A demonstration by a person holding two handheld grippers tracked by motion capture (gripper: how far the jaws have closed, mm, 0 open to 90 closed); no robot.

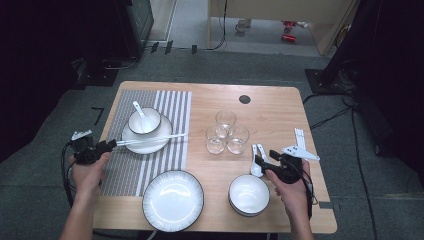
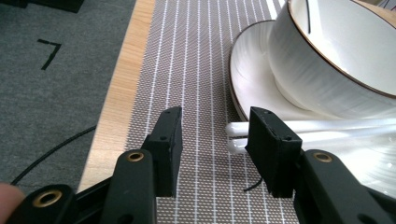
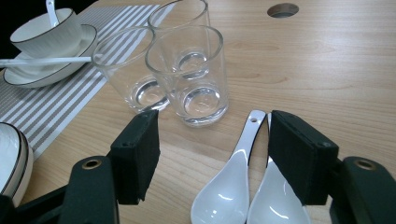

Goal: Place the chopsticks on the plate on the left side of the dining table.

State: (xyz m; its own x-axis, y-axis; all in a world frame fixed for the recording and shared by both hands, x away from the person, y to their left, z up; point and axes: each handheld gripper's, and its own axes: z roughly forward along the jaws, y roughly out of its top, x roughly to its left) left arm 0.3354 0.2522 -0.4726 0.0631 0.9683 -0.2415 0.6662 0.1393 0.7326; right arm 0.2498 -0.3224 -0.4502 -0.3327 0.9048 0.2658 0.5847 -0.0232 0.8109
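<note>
Behind the open left hand-held gripper (image 2: 215, 140), chopsticks (image 2: 327, 130) lose their ends; the open right hand-held gripper (image 3: 212, 158) hides one spoon (image 3: 275, 196).

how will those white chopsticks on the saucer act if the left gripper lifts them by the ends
The chopsticks look thin, smooth and glossy, so they may slip between the left gripper's pads. Only their ends stick out past the saucer, so gripped there they would likely droop or swing. Being two loose sticks, they may separate.

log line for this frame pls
left gripper: open, beside chopsticks on plate | right gripper: open, over spoons
</note>
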